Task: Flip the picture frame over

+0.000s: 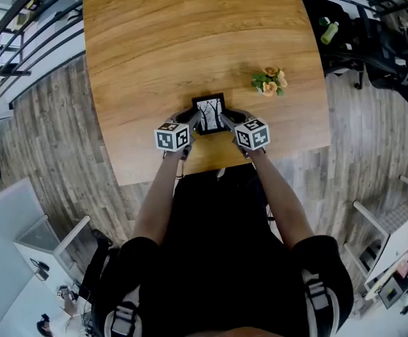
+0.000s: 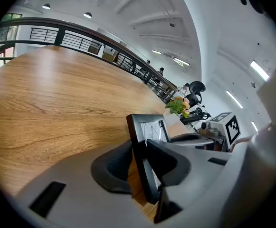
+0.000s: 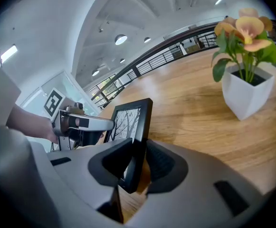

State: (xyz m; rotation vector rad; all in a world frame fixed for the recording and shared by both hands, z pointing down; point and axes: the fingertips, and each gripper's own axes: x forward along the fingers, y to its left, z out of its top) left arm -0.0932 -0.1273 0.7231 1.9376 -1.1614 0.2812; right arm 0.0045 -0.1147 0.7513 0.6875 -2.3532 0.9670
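- Two grippers are over a wooden table (image 1: 189,34), and the picture frame (image 1: 209,113) is held between them near the table's front edge.
- Left gripper (image 1: 192,118): its fingers (image 2: 111,167) pinch the frame's left side, one pad on the back and one on the glass.
- Frame: black border, tilted, with a print of bare branches facing the person. Whether it touches the table cannot be told.
- Right gripper (image 1: 226,116): its fingers (image 3: 164,167) pinch the frame's right side.
- Potted flowers (image 1: 270,81) in a white pot stand further right, apart from the frame.
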